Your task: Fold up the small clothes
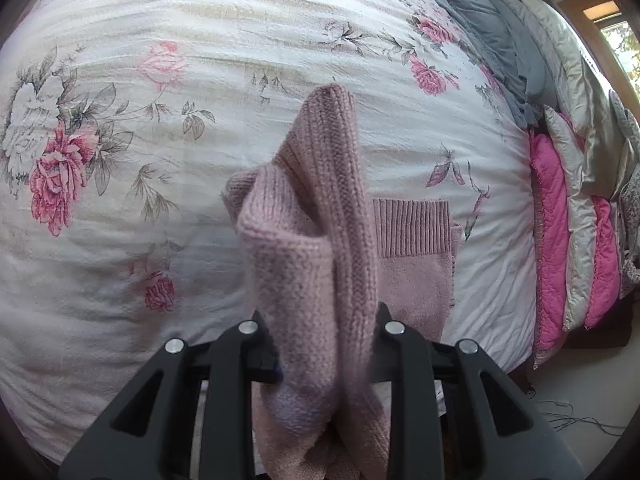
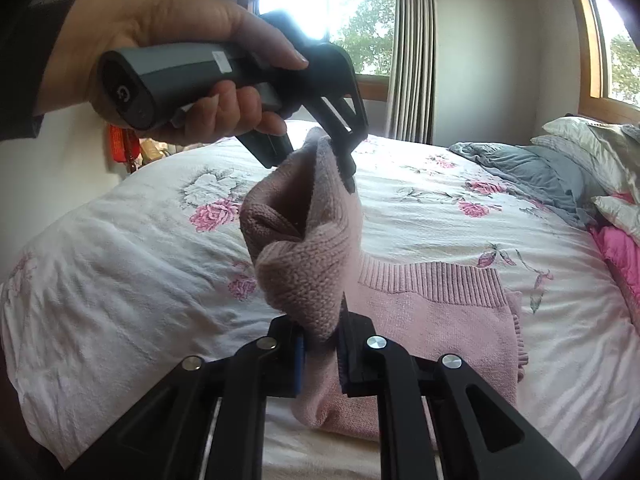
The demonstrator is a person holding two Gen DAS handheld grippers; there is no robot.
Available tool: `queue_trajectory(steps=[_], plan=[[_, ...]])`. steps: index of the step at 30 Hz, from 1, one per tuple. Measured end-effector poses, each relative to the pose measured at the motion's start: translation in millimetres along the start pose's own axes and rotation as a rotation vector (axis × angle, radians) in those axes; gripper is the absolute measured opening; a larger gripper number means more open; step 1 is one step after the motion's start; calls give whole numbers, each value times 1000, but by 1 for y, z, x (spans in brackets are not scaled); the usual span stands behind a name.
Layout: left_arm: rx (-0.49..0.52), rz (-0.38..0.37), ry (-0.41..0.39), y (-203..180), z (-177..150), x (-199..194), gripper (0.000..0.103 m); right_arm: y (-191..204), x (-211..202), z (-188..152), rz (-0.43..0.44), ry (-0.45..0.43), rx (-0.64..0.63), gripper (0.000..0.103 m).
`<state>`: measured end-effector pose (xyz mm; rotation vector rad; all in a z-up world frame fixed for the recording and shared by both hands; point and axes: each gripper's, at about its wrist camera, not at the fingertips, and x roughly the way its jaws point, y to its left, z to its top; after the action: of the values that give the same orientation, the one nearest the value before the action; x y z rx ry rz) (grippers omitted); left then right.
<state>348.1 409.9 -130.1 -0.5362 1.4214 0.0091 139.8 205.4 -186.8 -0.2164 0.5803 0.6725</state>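
While both hand-held grippers pinch it, pink sweater drapes onto bedspread.

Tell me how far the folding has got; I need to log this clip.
Early to midway. Done: the sweater's ribbed hem and body lie flat on the bedspread. In hand: the left gripper and right gripper both pinch a lifted part of it. Left: laying that part over and finishing the fold.
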Motion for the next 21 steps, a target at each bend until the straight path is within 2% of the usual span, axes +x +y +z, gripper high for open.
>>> queue_trajectory(steps=[9,21], plan=[[27,94,10,-45,4,27,24,-37,-8,-14,0,4,105,12],[81,209,44,-116,3,93,25,-93,-17,-51,8,29,271,12]])
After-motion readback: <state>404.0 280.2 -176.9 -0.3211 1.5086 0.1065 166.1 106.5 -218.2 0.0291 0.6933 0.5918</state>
